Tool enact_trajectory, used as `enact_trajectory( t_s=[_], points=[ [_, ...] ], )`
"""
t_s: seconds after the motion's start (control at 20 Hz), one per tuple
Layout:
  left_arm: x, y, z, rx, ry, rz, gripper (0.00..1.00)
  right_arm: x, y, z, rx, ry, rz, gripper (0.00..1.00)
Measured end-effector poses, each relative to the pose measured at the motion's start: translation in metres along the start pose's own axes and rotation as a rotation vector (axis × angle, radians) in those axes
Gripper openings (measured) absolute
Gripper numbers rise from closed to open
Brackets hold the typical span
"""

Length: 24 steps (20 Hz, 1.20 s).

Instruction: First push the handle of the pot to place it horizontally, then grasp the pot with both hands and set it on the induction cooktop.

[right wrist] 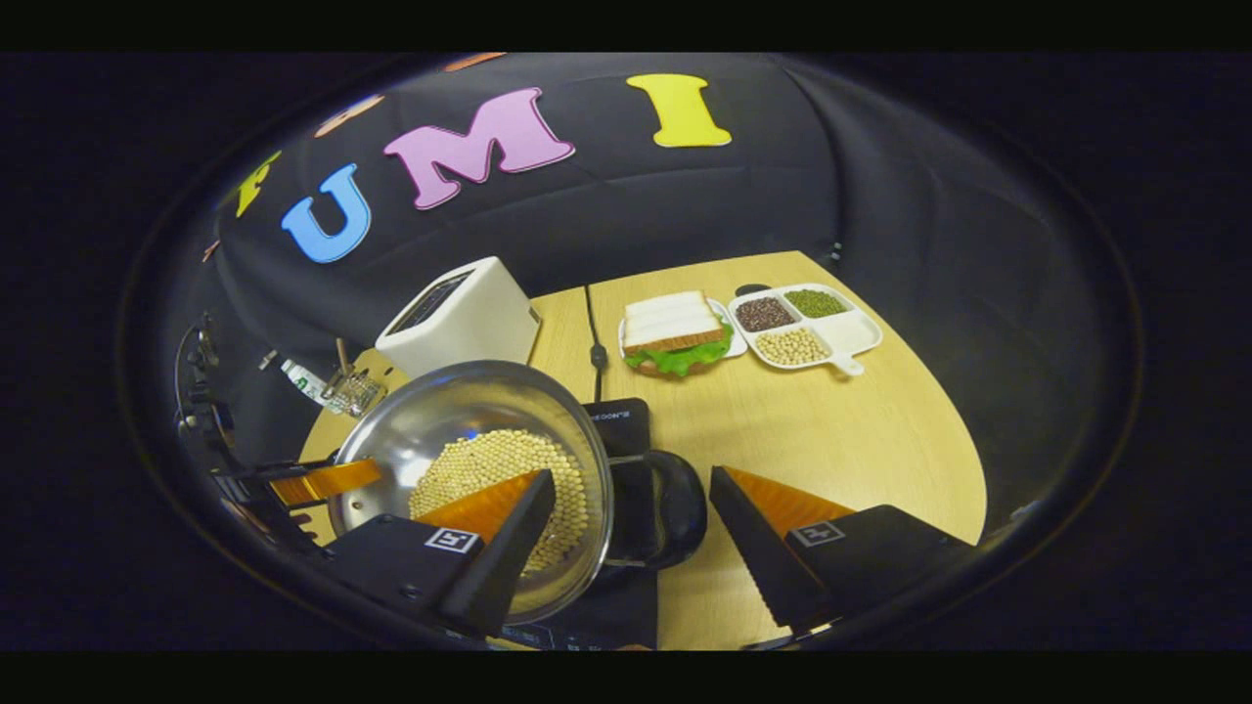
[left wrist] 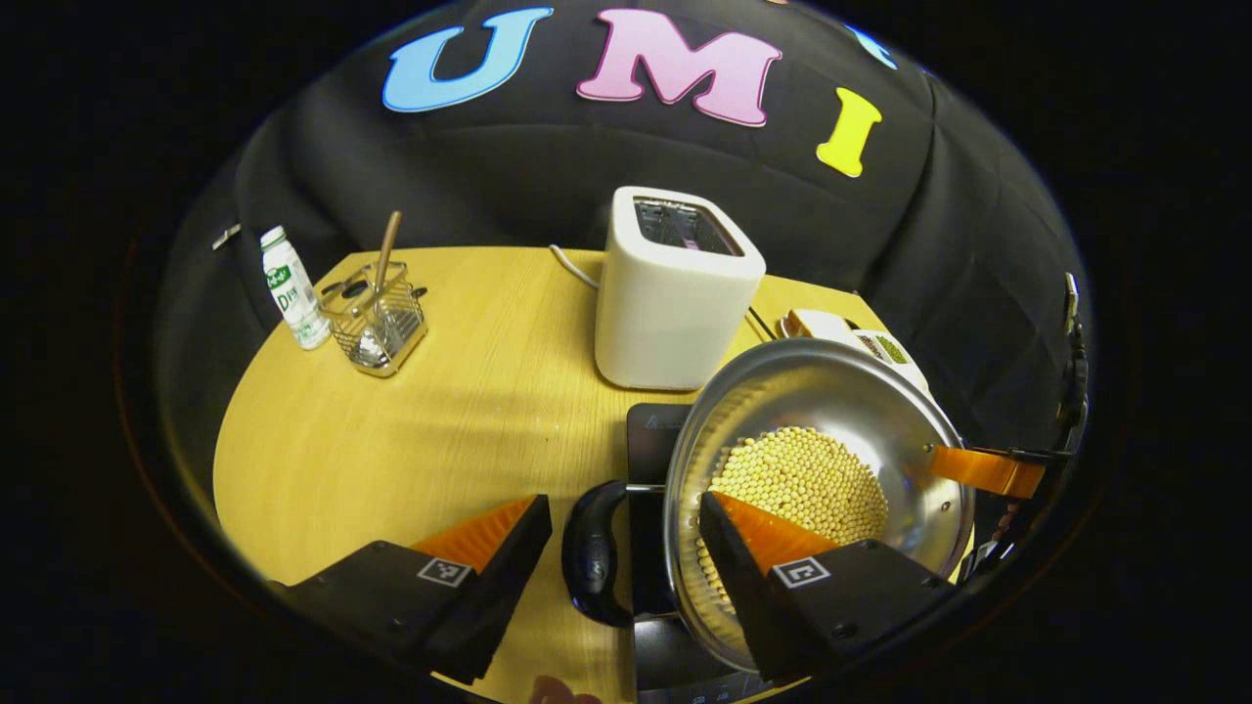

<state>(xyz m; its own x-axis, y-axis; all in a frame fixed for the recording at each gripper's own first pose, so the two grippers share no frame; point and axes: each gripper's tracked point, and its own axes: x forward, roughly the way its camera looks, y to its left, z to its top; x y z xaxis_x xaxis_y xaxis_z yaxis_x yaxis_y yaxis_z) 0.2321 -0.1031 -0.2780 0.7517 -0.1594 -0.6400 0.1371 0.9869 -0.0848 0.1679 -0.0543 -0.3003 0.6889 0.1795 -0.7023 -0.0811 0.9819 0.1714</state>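
A steel pot (left wrist: 841,391) holding soybeans (left wrist: 802,479) sits over the black induction cooktop (left wrist: 653,440). My left gripper (left wrist: 623,501) is open astride the pot's near black handle (left wrist: 592,552), one finger outside on the table side, the other over the rim above the beans. In the right gripper view, the pot (right wrist: 460,411) is at lower left on the cooktop (right wrist: 611,416). My right gripper (right wrist: 634,477) is open astride the opposite black handle (right wrist: 680,504), its left finger over the beans. Each view shows the other gripper's finger at the pot's far rim.
A white toaster (left wrist: 675,293) stands just behind the cooktop. A bottle (left wrist: 291,288) and a wire utensil basket (left wrist: 380,318) sit at the table's far left. A sandwich plate (right wrist: 677,332) and a divided tray of beans (right wrist: 807,328) lie at the far right, by a cable (right wrist: 592,332).
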Motion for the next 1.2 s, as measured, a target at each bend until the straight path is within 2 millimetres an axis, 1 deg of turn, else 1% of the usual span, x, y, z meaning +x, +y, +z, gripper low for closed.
enact_trajectory(
  t_s=[0.1, 0.2, 0.3, 0.4, 0.45, 0.55, 0.6, 0.65, 0.75, 0.85, 0.95, 1.0, 1.1, 1.15, 1.2],
  points=[
    [-0.025, -0.004, 0.014, 0.012, -0.05, -0.001, 0.96, -0.022, 0.008, 0.011, -0.026, -0.062, -0.013, 0.99],
    [-0.06, -0.006, 0.033, 0.028, -0.132, 0.007, 0.96, -0.051, 0.015, 0.028, -0.053, -0.147, -0.028, 0.99],
    [-0.106, -0.009, 0.051, 0.029, -0.233, 0.011, 0.95, -0.085, 0.024, 0.047, -0.082, -0.236, -0.047, 0.99],
    [-0.152, -0.014, 0.065, 0.018, -0.329, 0.008, 0.95, -0.124, 0.033, 0.065, -0.096, -0.326, -0.062, 0.99],
    [-0.177, -0.012, 0.07, 0.017, -0.376, 0.011, 0.95, -0.145, 0.038, 0.075, -0.098, -0.377, -0.066, 0.99],
    [-0.223, -0.005, 0.076, 0.025, -0.462, 0.036, 0.95, -0.186, 0.048, 0.093, -0.094, -0.488, -0.077, 0.99],
    [-0.246, -0.002, 0.075, 0.025, -0.504, 0.045, 0.95, -0.204, 0.054, 0.099, -0.088, -0.54, -0.078, 0.99],
    [-0.263, -0.001, 0.074, 0.027, -0.536, 0.052, 0.95, -0.221, 0.059, 0.101, -0.083, -0.585, -0.079, 0.98],
    [-0.297, 0.009, 0.071, 0.05, -0.604, 0.089, 0.95, -0.249, 0.063, 0.096, -0.079, -0.655, -0.089, 0.98],
    [-0.332, 0.012, 0.053, 0.078, -0.661, 0.125, 0.95, -0.277, 0.067, 0.088, -0.084, -0.72, -0.102, 0.98],
    [-0.36, 0.013, 0.037, 0.094, -0.697, 0.144, 0.95, -0.303, 0.067, 0.079, -0.113, -0.792, -0.121, 0.98],
    [-0.371, 0.014, 0.03, 0.099, -0.71, 0.156, 0.95, -0.315, 0.067, 0.075, -0.126, -0.82, -0.131, 0.98],
    [-0.387, 0.012, 0.008, 0.08, -0.71, 0.166, 0.95, -0.333, 0.07, 0.064, -0.137, -0.852, -0.135, 0.98],
    [-0.393, 0.01, -0.002, 0.061, -0.709, 0.166, 0.95, -0.339, 0.069, 0.056, -0.128, -0.848, -0.141, 0.98],
    [-0.399, 0.011, -0.01, 0.036, -0.712, 0.169, 0.95, -0.34, 0.068, 0.046, -0.115, -0.829, -0.14, 1.0]
  ],
)
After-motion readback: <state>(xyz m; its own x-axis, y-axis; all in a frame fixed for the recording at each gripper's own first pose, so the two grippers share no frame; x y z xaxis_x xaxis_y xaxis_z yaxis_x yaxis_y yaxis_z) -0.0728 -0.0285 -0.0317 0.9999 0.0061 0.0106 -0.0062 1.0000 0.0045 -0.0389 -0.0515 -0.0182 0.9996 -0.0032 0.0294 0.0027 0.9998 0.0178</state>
